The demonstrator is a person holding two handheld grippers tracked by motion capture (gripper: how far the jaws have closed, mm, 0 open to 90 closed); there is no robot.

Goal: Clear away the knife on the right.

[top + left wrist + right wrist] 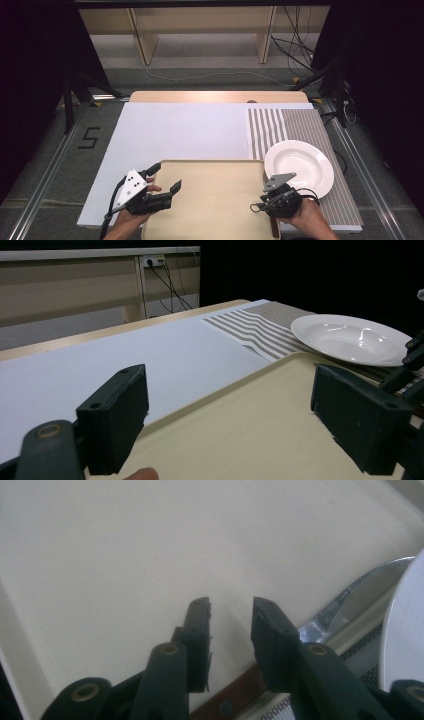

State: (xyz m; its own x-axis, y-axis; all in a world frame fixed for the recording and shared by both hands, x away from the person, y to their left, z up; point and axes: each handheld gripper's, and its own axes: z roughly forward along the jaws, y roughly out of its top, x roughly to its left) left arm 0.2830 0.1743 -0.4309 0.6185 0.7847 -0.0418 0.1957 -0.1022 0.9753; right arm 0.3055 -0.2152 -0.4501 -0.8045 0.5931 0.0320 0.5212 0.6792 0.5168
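A cream tray lies at the table's near edge. My left gripper hovers over the tray's left rim with its jaws wide apart and nothing between them. Above the tray's right rim, my right gripper points down with its jaws a little apart and empty. Just beneath it a knife with a brown wooden handle and a metal blade lies along the tray's right edge. A white plate sits to the right on a striped placemat.
A white sheet covers most of the tabletop beyond the tray. Wooden shelving legs and loose cables stand on the floor behind the table. Dark curtains and metal floor rails flank both sides.
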